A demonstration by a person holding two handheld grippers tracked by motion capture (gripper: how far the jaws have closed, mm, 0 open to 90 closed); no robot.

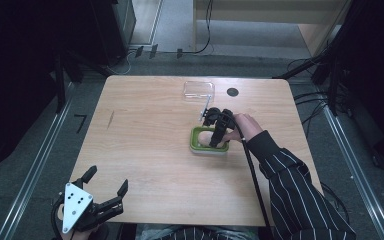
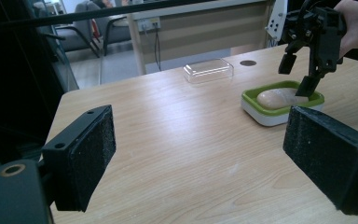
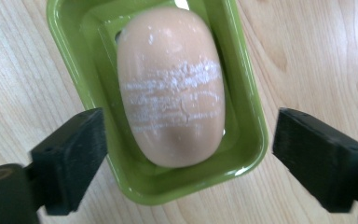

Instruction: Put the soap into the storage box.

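Black-padded and spread wide with nothing gripped, the right tool (image 1: pixel 215 131) hangs straight above the pale oval soap bar (image 3: pixel 171 84) lying in the green soap dish (image 3: pixel 249 116), jaws flanking its long axis, left tool (image 1: pixel 107 186) open far away.

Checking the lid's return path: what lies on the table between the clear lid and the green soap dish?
Nothing: in the left gripper view, bare wood separates the clear lid from the green soap dish; the high view agrees.
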